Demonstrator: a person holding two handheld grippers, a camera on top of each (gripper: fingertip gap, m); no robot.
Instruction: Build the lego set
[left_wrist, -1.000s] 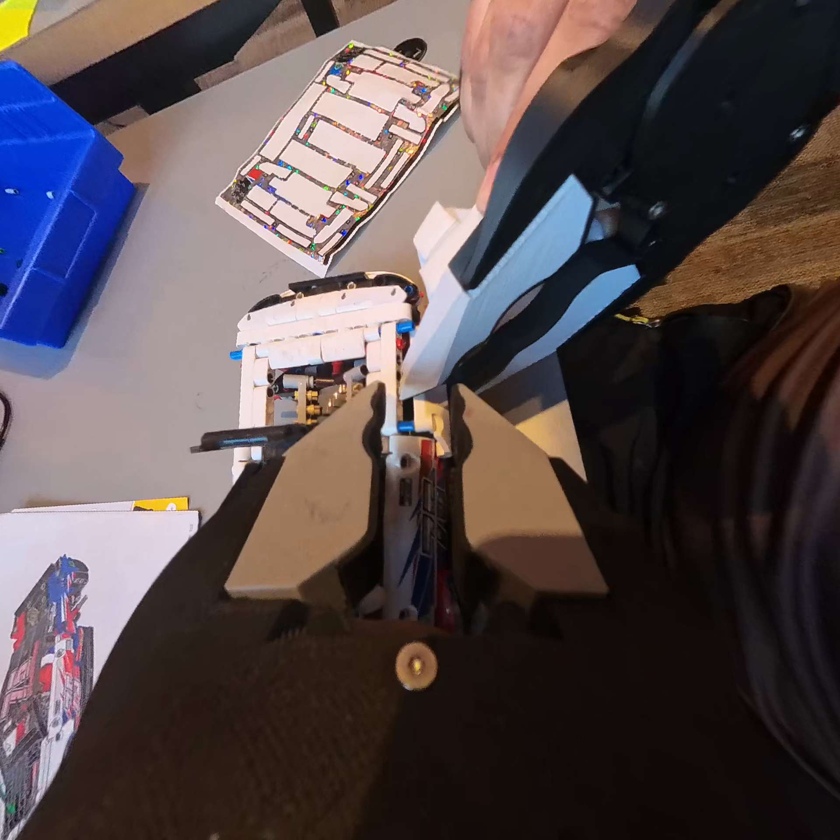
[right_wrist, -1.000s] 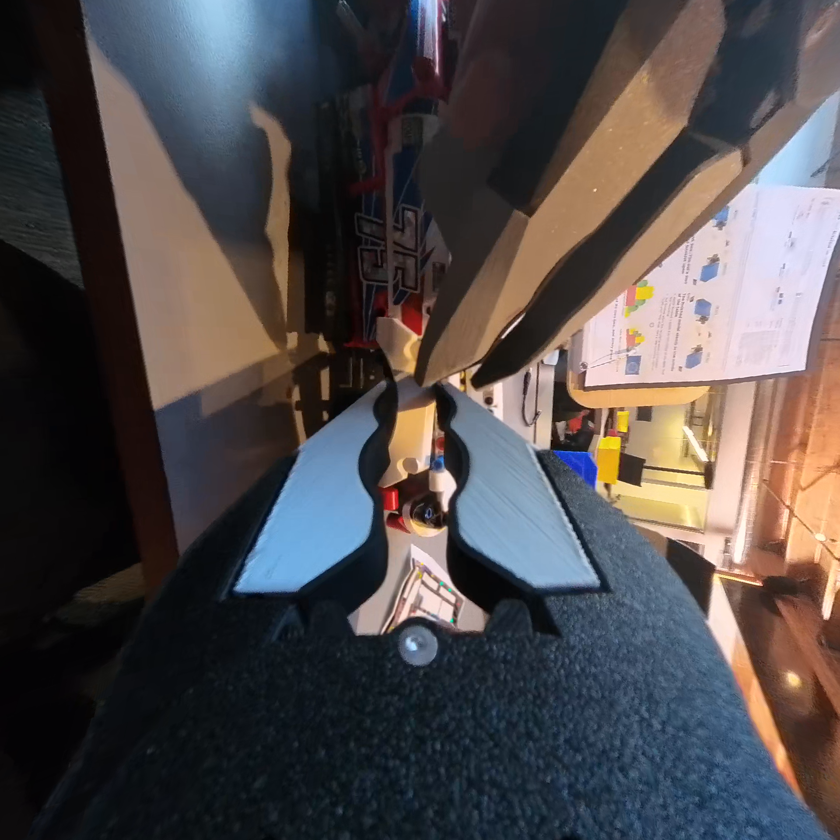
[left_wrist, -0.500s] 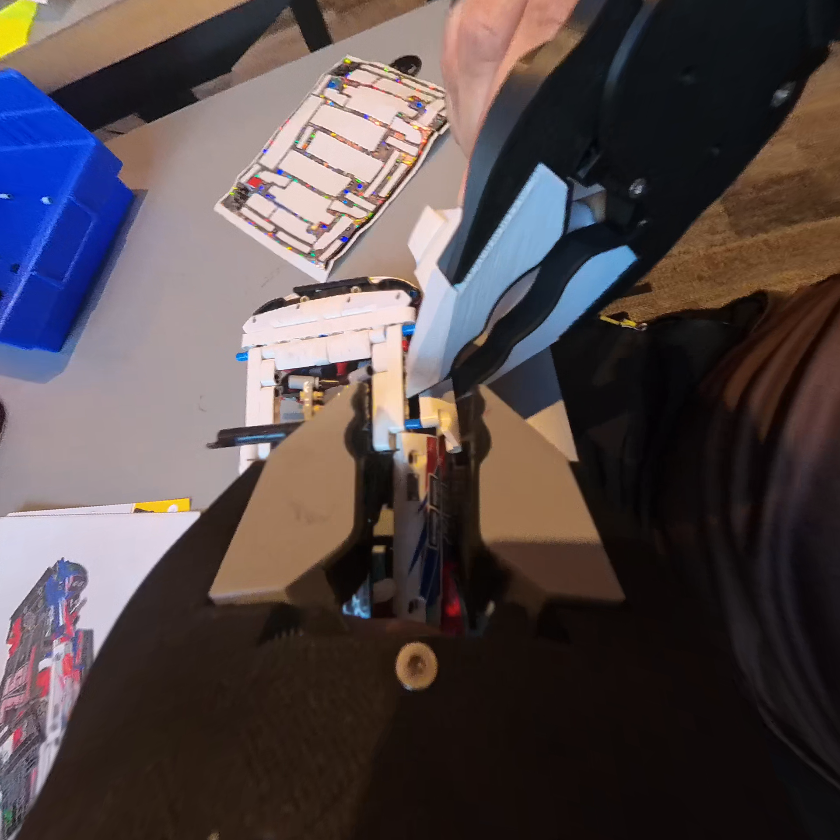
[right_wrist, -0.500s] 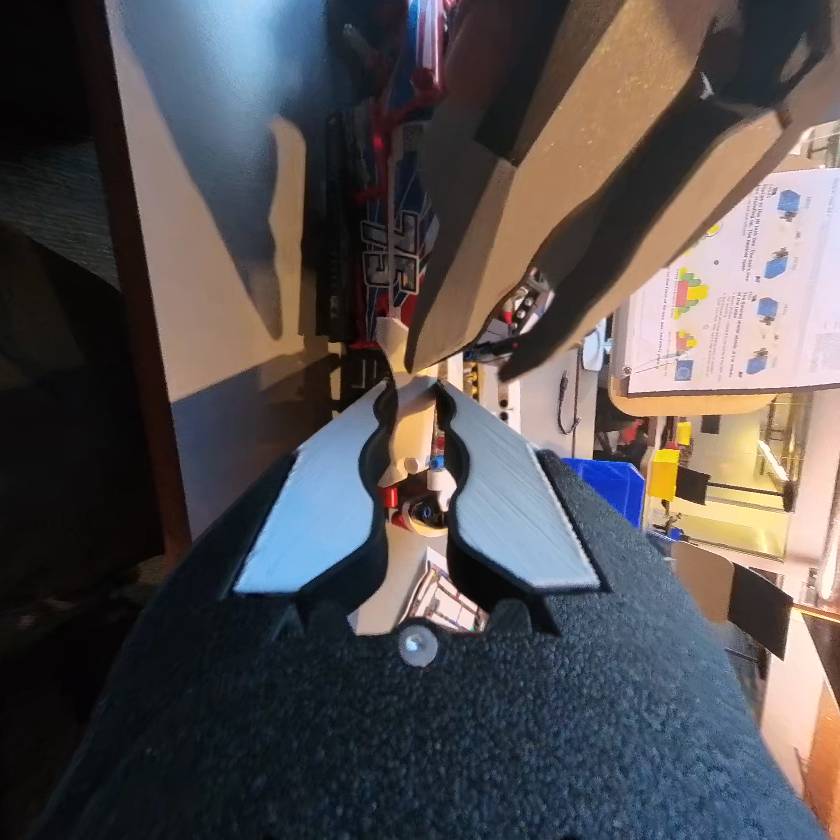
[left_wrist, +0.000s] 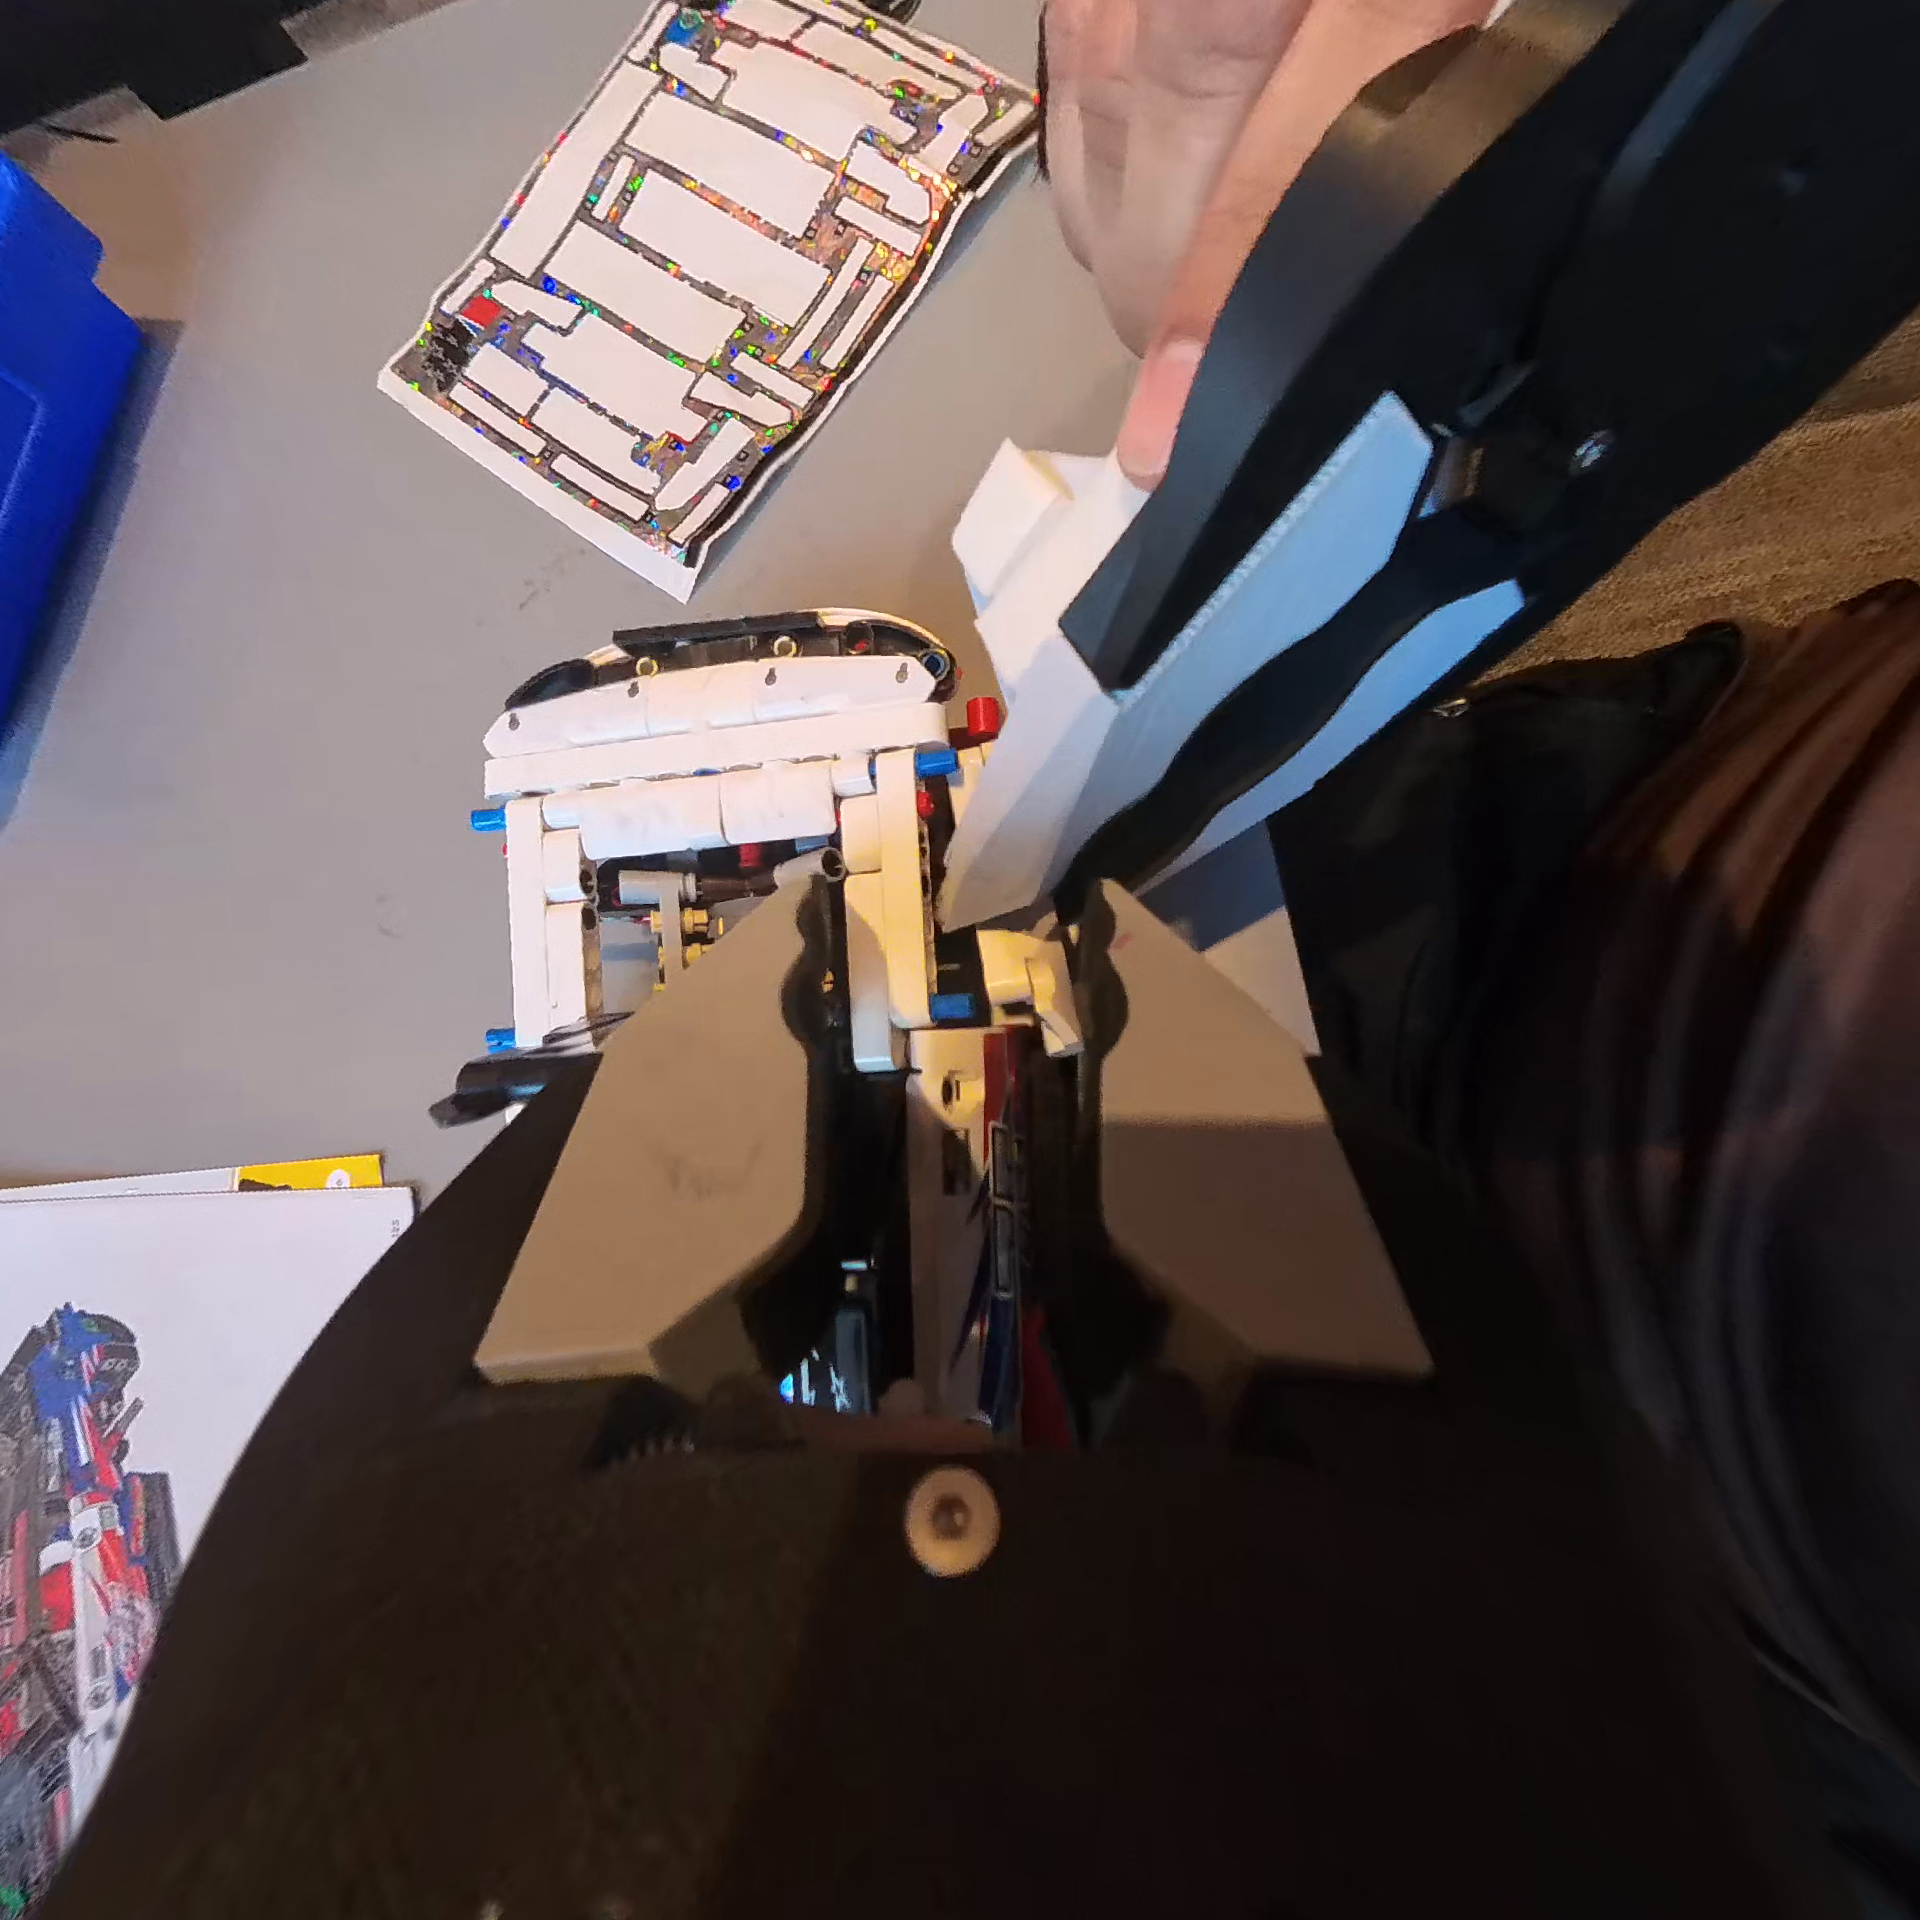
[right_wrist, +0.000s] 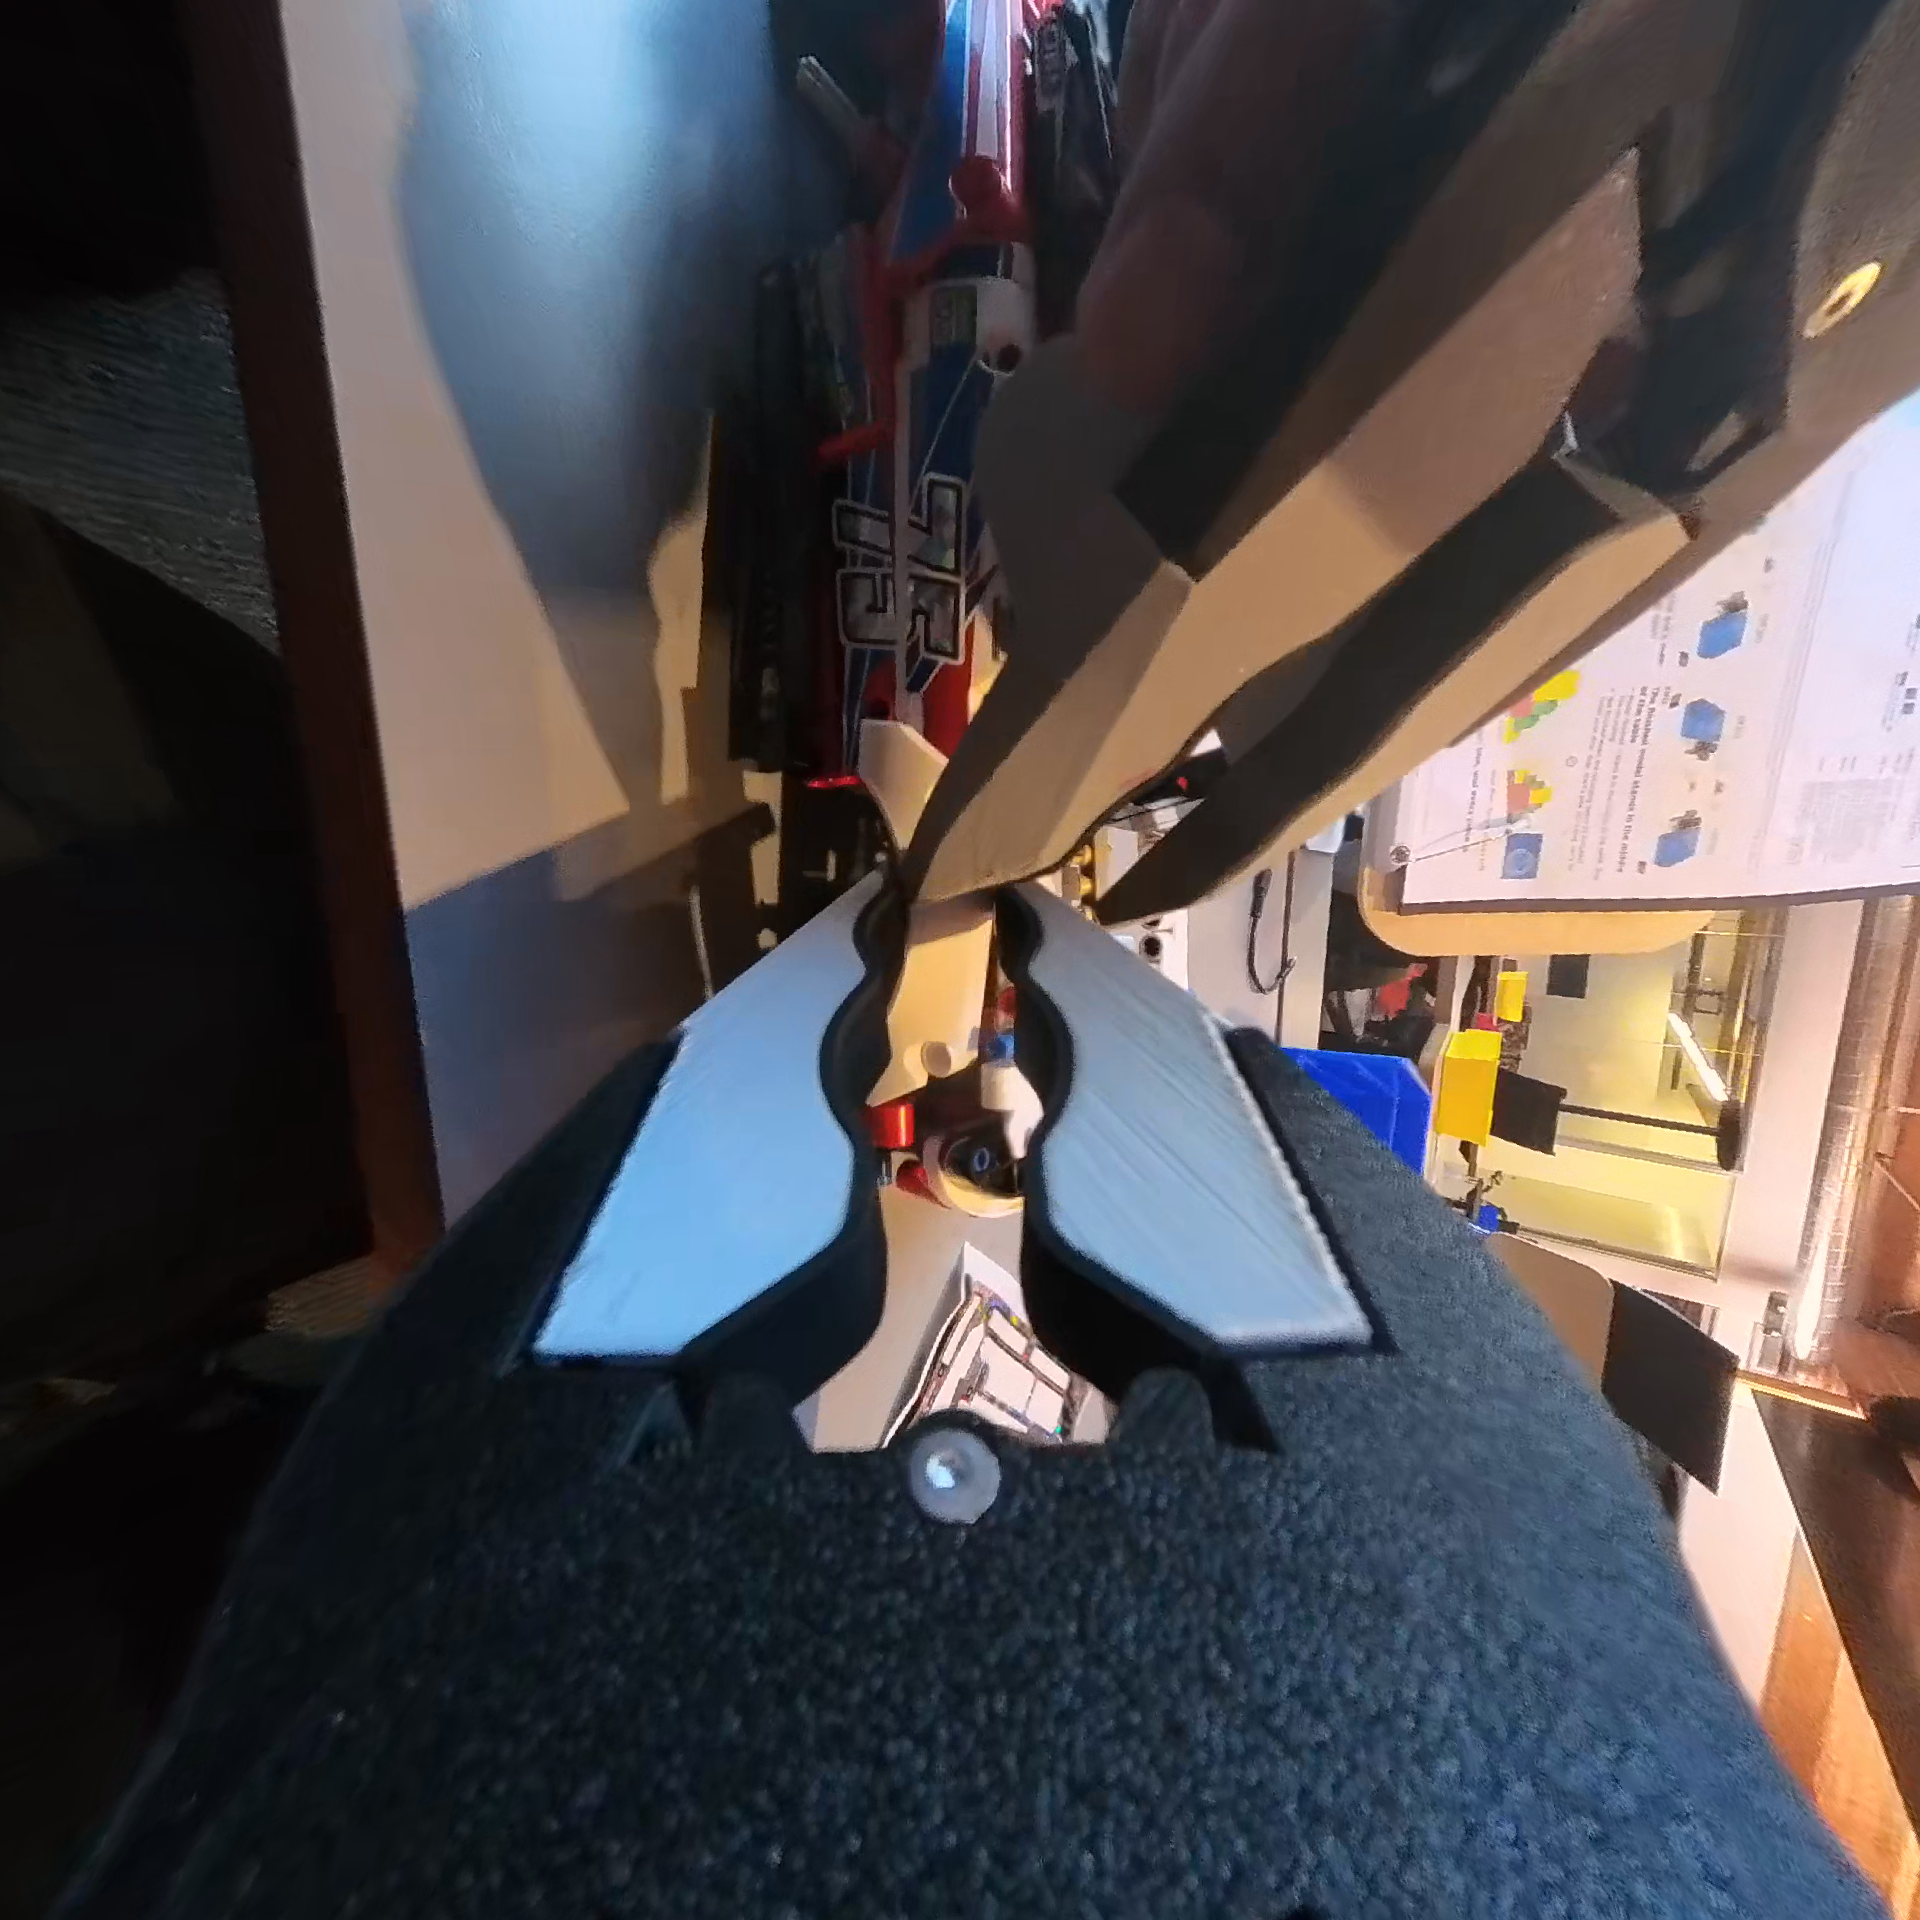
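A: What is lying around the white, blue and red brick-built lego car model?

B: The model is sitting on the grey tabletop, which is the biggest thing here. Beyond the model a blue plastic bin is showing at the tabletop's edge, a printed instruction booklet is lying just beside the model on the near side, and a glittery sticker sheet with white peeled shapes is lying on the model's far side.

A: And the tools?

B: The left tool, with grey wedge fingers, is straddling the model's decorated side panel; its fingers are standing apart, and I cannot tell whether they are actually pressing on the panel. The right tool, with white fingers, is coming in at the model's corner, just beside the left tool's tip. Its fingers are closed on a small white lego piece that is part of that corner or touching it.

A: What could be going wrong from here?

B: The two tools are crowding each other at one corner, so they could be knocking together and slipping off. If the right tool is pushing while the left is only loosely bracing, the model could be sliding across the tabletop or tipping. A skewed push could also be popping the small blue pins or the white piece loose.
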